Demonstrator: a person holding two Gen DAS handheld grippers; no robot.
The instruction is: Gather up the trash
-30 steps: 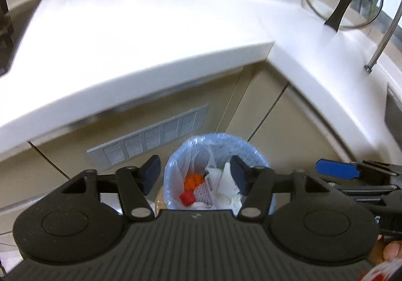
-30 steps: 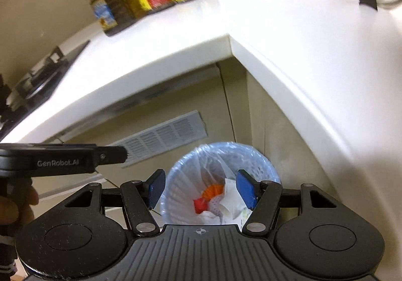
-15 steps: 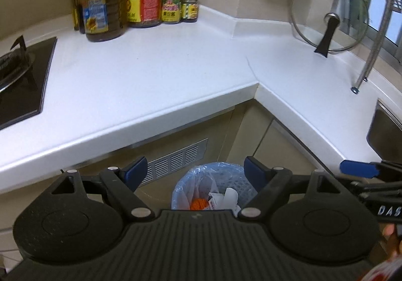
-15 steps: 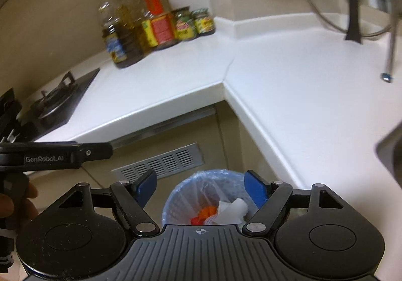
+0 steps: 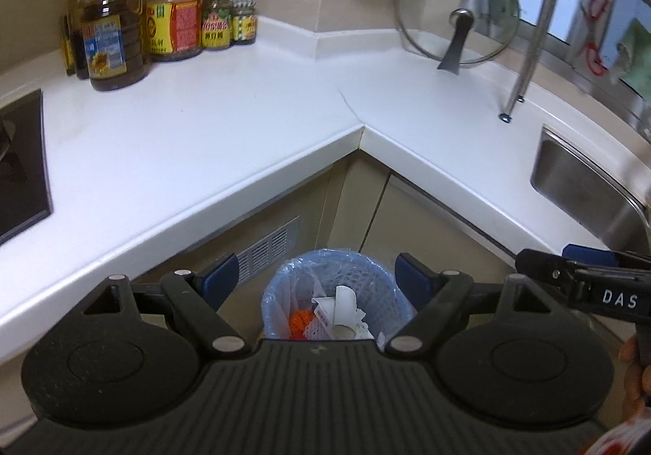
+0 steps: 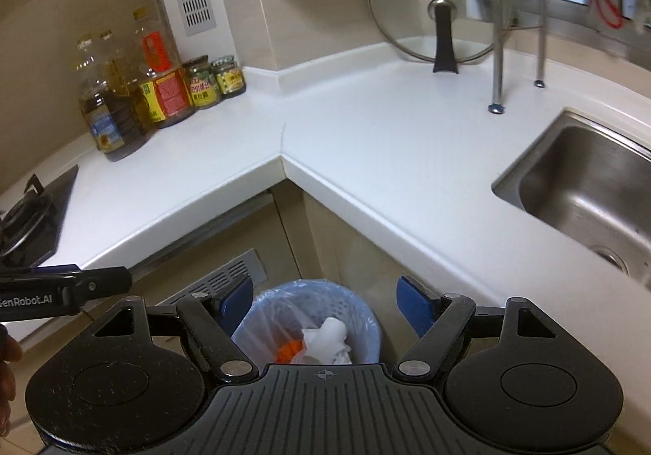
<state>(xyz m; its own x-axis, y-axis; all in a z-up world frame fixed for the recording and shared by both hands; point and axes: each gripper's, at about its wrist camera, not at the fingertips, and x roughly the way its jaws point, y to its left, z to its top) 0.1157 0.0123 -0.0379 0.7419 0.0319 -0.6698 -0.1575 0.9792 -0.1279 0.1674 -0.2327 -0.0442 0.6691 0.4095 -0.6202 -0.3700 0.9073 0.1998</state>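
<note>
A small bin (image 5: 368, 272) lined with a blue bag stands on the floor below the counter corner; it also shows in the right wrist view (image 6: 358, 306). White crumpled paper (image 5: 344, 302) and an orange piece (image 5: 300, 320) lie inside it. My left gripper (image 5: 315, 272) is open and empty, held high above the bin. My right gripper (image 6: 321, 298) is open and empty, also high above the bin. Its tip (image 5: 586, 255) shows at the right of the left wrist view.
A white L-shaped counter (image 5: 228, 129) carries oil bottles and jars (image 5: 162, 27) at the back left, a hob (image 5: 20, 162) at the left, a glass lid (image 5: 457, 31) and a steel sink (image 6: 586, 186) at the right.
Both grippers have risen well above the bin, so the counter top has come into view. Their jaws have opened wider.
</note>
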